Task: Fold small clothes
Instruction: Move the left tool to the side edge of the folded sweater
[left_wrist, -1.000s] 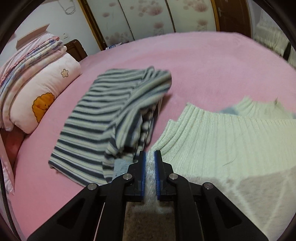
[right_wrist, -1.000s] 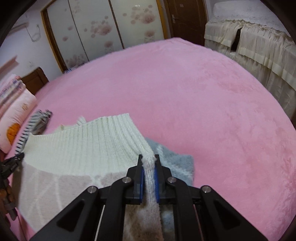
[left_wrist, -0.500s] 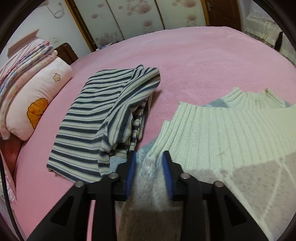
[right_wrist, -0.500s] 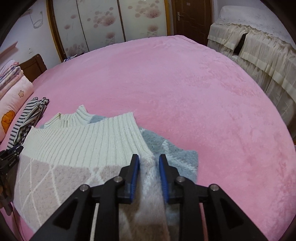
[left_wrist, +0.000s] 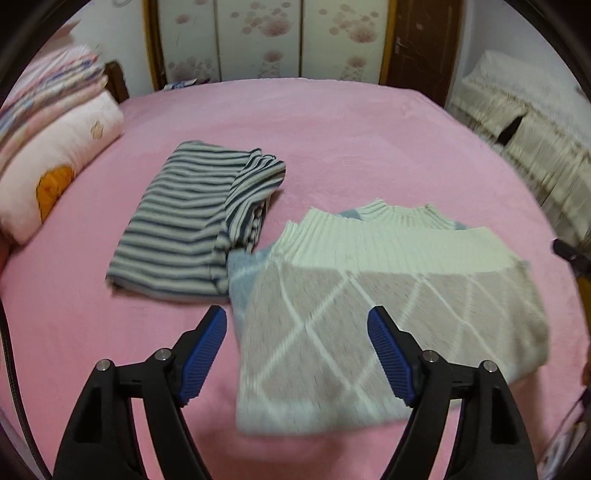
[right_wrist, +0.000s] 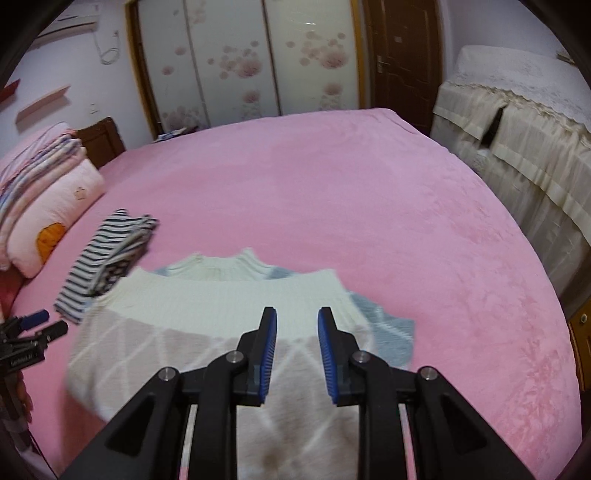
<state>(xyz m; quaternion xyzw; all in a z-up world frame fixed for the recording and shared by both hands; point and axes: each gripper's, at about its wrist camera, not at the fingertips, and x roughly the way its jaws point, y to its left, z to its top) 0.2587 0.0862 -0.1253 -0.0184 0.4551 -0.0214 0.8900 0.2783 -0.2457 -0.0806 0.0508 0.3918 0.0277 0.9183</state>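
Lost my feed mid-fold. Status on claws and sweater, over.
Left claw open, right claw open, both empty. Sweater folded flat on bed. Striped shirt touching its left edge; nothing blocking.

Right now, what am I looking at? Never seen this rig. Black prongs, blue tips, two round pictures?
No robot here: a person holds a two-finger gripper in each hand, each with a fisheye camera looking along its fingers. One picture is from the left gripper, one from the right gripper. Both are open and hold nothing. On the pink bed lie a folded cream and beige sweater and, to its left, a folded striped shirt. A pillow sits at the far left.
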